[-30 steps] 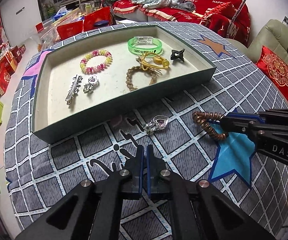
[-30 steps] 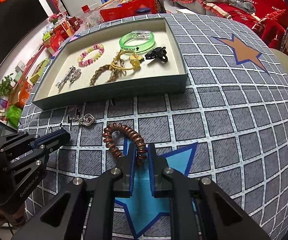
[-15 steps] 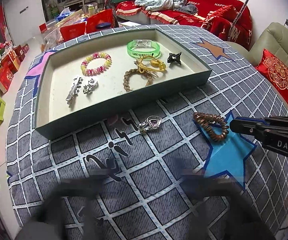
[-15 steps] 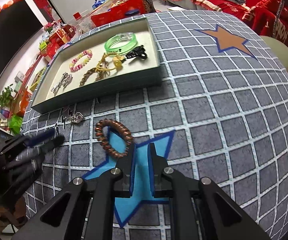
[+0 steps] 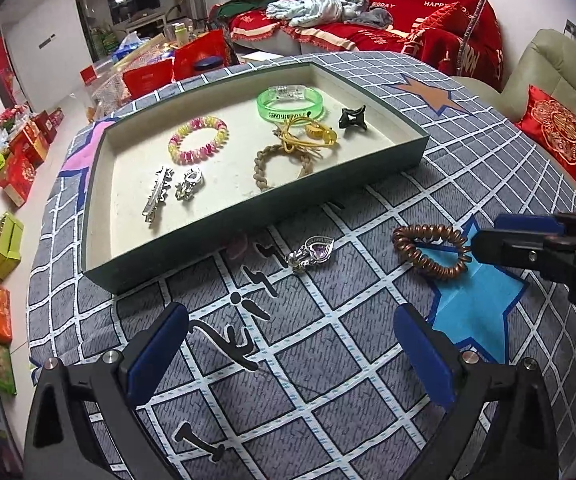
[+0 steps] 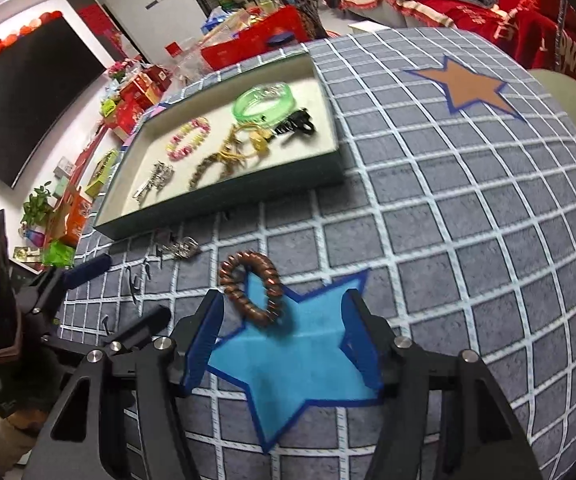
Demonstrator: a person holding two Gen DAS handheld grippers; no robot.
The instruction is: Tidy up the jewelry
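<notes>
A copper coil hair tie (image 6: pixel 251 292) lies on the grid-patterned cloth at the tip of a blue star. My right gripper (image 6: pixel 283 320) sits just behind it. Its jaws are opening, and the tie's near end lies between the fingertips without touching the pads. A silver heart pendant (image 5: pixel 312 252) rests on the cloth in front of the green tray (image 5: pixel 247 208). My left gripper (image 5: pixel 292 352) stands wide open behind the pendant, with nothing between its fingers. The right gripper (image 5: pixel 484 236) reaches in from the right beside the hair tie (image 5: pixel 432 250).
The tray holds a green bangle (image 5: pixel 290 102), a pink and yellow bead bracelet (image 5: pixel 199 138), yellow cord, a braided band, a black claw clip (image 5: pixel 352 118) and silver clips (image 5: pixel 171 190). Boxes line the floor to the left. A red-covered sofa stands behind the table.
My left gripper's jaws went from shut to wide open. My right gripper's jaws were shut and have now parted, with the coil tie lying on the cloth in front of them.
</notes>
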